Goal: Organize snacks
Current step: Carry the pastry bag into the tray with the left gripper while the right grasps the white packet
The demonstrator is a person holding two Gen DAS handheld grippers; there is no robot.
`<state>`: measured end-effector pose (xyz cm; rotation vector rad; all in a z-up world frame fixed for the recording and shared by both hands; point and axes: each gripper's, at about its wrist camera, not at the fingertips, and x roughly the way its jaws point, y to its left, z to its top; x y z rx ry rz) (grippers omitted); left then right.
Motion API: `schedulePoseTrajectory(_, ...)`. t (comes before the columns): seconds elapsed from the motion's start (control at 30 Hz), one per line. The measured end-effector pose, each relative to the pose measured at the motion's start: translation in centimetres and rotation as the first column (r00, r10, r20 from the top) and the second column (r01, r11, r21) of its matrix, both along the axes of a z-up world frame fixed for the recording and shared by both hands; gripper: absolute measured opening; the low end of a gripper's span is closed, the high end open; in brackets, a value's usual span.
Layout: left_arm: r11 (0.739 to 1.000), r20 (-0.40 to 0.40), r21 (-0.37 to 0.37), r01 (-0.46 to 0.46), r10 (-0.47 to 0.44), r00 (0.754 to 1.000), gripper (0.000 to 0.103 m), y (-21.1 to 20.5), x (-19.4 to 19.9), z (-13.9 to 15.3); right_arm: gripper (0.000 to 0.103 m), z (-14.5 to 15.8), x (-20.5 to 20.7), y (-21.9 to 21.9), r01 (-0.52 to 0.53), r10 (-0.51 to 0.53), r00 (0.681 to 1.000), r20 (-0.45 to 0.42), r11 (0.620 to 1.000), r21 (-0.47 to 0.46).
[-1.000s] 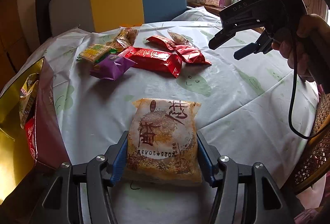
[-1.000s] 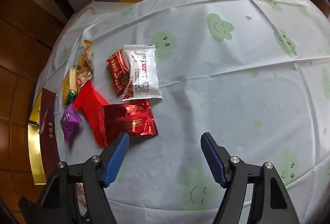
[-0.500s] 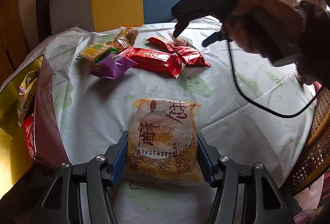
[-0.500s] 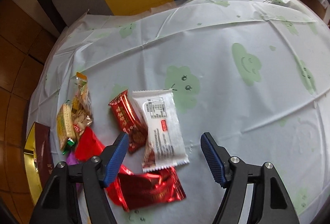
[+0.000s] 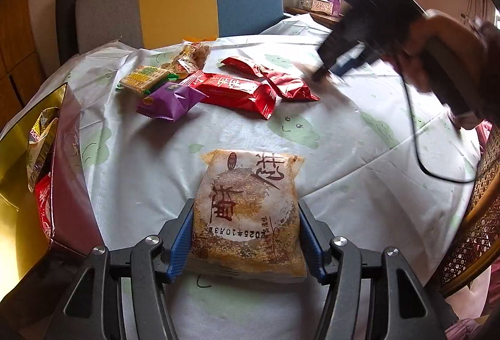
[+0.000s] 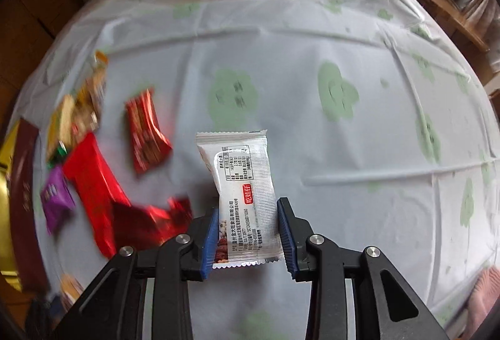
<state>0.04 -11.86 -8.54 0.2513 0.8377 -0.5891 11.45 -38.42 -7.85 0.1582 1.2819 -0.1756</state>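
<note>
The right hand-held gripper (image 6: 247, 232) has just been closing and now pinches a white snack packet (image 6: 242, 193), while the left hand-held gripper (image 5: 247, 241) clasps an orange pastry packet (image 5: 247, 208) at six o'clock on the bench (image 5: 359, 158).

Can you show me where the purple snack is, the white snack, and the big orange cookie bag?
purple snack (image 5: 170, 99): left wrist view, middle of the wrapper.
white snack (image 6: 245, 199): right wrist view, on the printed back, between the tongs.
orange cookie bag (image 5: 247, 211): left wrist view, centre of its front.
</note>
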Motion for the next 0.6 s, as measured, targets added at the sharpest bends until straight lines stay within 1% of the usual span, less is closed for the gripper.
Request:
schedulePoseTrajectory(0.07, 1.0, -0.001, 0.009, 0.002, -0.002, 1.0, 0.061, -0.2, 0.0, 0.1, 0.037, -0.2, -1.1, -0.3, -0.005, 0.004, 1.0, 0.03, 1.0, 0.016)
schedulePoseTrajectory(0.13, 1.0, -0.023, 0.009, 0.002, -0.002, 1.0, 0.061, -0.2, 0.3, 0.4, 0.037, -0.4, -1.4, -0.4, -0.005, 0.004, 0.999, 0.032, 1.0, 0.023)
schedulePoseTrajectory(0.17, 1.0, -0.037, -0.004, 0.002, -0.002, 0.999, 0.061, 0.0, 0.5, 0.6, 0.038, -0.5, -1.3, -0.5, -0.011, 0.011, 1.0, 0.029, 1.0, 0.02)
schedulePoseTrajectory(0.2, 0.999, -0.058, -0.033, -0.002, 0.0, 0.998, 0.061, 0.3, 0.7, 1.0, 0.039, -0.5, -1.3, -0.5, -0.012, 0.012, 1.0, 0.029, 1.0, 0.018)
schedulePoseTrajectory(0.23, 0.998, -0.062, -0.055, -0.008, 0.005, 0.998, 0.061, 0.7, 0.7, 1.4, 0.039, -0.5, -1.3, -0.5, -0.017, 0.016, 0.999, 0.03, 1.0, 0.013)
schedulePoseTrajectory(0.3, 0.997, -0.03, -0.069, -0.021, 0.019, 0.999, 0.061, 1.4, 0.5, 2.7, 0.039, -0.6, -1.5, -0.6, -0.021, 0.021, 0.999, 0.039, 1.0, 0.011)
schedulePoseTrajectory(0.33, 0.996, -0.028, -0.084, -0.029, 0.027, 0.999, 0.061, 1.9, 0.5, 3.4, 0.039, -0.6, -1.6, -0.5, -0.022, 0.021, 0.999, 0.042, 1.0, 0.01)
schedulePoseTrajectory(0.43, 0.983, -0.028, -0.162, -0.086, 0.082, 0.996, 0.061, 4.2, 1.1, 5.9, 0.039, -0.8, -1.8, 0.4, -0.045, 0.046, 0.998, 0.053, 0.999, -0.025)
schedulePoseTrajectory(0.5, 0.965, -0.048, -0.203, -0.168, 0.161, 0.986, 0.061, 6.5, 2.2, 7.2, 0.04, -0.8, -1.9, 0.9, -0.063, 0.066, 0.996, 0.055, 0.997, -0.055)
schedulePoseTrajectory(0.57, 0.928, -0.103, -0.251, -0.275, 0.257, 0.961, 0.061, 9.3, 3.8, 8.0, 0.04, -0.8, -2.0, 1.2, -0.073, 0.077, 0.995, 0.057, 0.995, -0.07)
schedulePoseTrajectory(0.6, 0.903, -0.134, -0.268, -0.337, 0.312, 0.941, 0.061, 11.0, 4.6, 8.2, 0.04, -0.8, -2.0, 1.2, -0.076, 0.08, 0.995, 0.057, 0.994, -0.075)
